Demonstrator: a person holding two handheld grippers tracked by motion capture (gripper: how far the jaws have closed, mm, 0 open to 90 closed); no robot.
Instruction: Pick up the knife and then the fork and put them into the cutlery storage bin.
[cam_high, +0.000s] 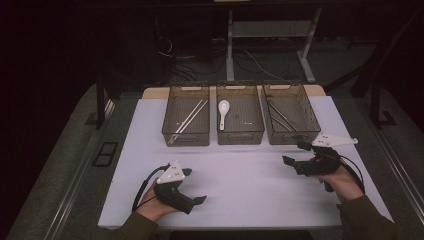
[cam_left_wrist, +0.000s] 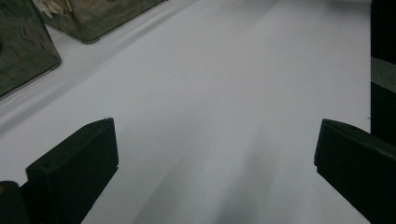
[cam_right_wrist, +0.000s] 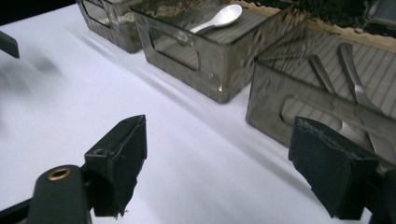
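Note:
My left gripper (cam_high: 195, 186) rests low over the front left of the white table top (cam_high: 240, 190); in the left gripper view its jaws stand wide apart, open (cam_left_wrist: 217, 135), over bare white surface. My right gripper (cam_high: 295, 153) hovers at the right, just in front of the right bin (cam_high: 292, 137), and it is open (cam_right_wrist: 219, 128) with nothing between the jaws. Three smoky see-through bins stand in a row at the back. The left bin (cam_high: 186, 137) holds chopsticks (cam_high: 190, 116), the middle bin (cam_high: 240, 136) a white spoon (cam_high: 223, 111) (cam_right_wrist: 222, 16), and the right bin metal cutlery (cam_high: 280, 116) (cam_right_wrist: 355, 79).
A hand and sleeve come in from the bottom behind each gripper. Cables trail from both grippers. Beyond the bins the table ends, with a desk frame (cam_high: 230, 45) and loose cables on the dark floor. Corners of two bins (cam_left_wrist: 23, 51) show in the left gripper view.

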